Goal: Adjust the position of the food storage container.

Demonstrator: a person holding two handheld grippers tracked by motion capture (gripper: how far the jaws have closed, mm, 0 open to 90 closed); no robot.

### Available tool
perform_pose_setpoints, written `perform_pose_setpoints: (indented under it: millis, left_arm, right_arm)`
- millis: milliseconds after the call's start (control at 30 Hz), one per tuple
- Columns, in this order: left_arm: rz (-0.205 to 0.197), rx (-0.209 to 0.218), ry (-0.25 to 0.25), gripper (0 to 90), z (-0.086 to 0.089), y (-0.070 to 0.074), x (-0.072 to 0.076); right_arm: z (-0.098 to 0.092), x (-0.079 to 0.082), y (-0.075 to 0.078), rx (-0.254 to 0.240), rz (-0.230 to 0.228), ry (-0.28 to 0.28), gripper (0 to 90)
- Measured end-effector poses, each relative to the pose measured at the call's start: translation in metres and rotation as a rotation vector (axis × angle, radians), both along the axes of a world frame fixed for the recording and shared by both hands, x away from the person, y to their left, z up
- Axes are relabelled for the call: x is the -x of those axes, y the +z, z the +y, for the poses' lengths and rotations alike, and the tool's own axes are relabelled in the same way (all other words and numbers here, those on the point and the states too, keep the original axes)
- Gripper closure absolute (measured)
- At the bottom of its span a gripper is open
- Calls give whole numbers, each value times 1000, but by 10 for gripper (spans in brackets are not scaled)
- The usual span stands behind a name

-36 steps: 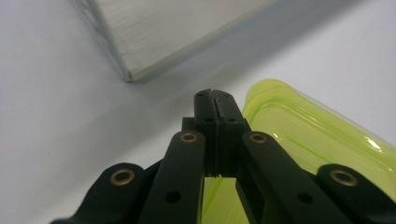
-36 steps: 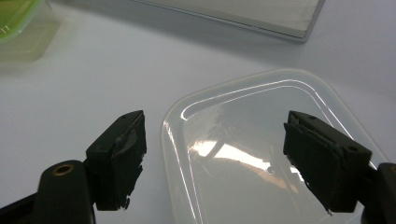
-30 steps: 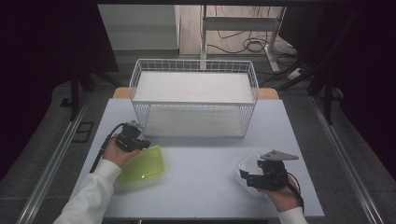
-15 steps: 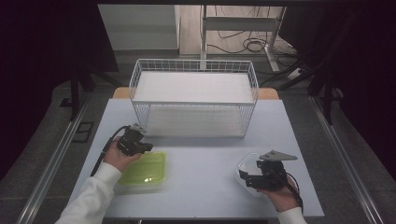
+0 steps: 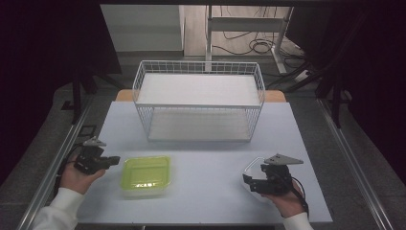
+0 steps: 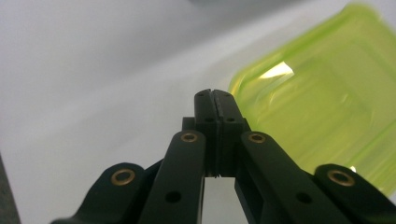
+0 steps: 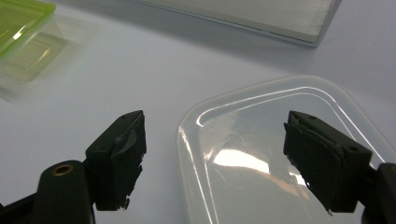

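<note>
- Your left gripper (image 5: 114,160) had its fingers clenched empty just beside the green container (image 5: 145,175).
- Your right gripper (image 7: 215,154) had its fingers released over the clear lid (image 7: 261,154), which looked light, slippery and bendy; its rim seemed the best hold.

Two black hand-held grippers, white sleeves at the wrists.
Left gripper (image 6: 215,100): matte black linkage arms pinned with brass-ringed rivets, small screw holes near the tips. Right gripper (image 7: 212,158): thick black pads, edges worn and ragged; grey three-cornered plate on top, black cable trailing behind.
</note>
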State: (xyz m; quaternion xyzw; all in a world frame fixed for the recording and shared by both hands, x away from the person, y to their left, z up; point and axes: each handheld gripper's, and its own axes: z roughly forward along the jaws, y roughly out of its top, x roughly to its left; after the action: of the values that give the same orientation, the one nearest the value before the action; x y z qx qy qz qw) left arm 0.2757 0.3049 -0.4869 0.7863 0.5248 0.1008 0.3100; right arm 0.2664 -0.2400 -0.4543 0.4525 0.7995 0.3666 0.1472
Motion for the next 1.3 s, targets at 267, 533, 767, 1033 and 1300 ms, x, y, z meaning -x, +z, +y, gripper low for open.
perform_pose_setpoints:
  millis: [267, 533, 767, 1033, 1300]
  left_arm:
    - [57, 24, -12, 899, 4, -22, 14]
    - [76, 33, -45, 900, -10, -25, 13]
    - [88, 33, -74, 899, -33, -25, 7]
    - [76, 36, -99, 900, -57, -20, -2]
    - [89, 15, -170, 899, -91, -21, -10]
  right_arm:
    - [9, -1, 0, -10, 8, 21, 212]
    - [7, 1, 1, -7, 1, 15, 212]
    - [7, 1, 1, -2, 0, 12, 212]
    - [14, 2, 2, -11, -9, 32, 211]
    - [24, 2, 6, -47, -14, 59, 208]
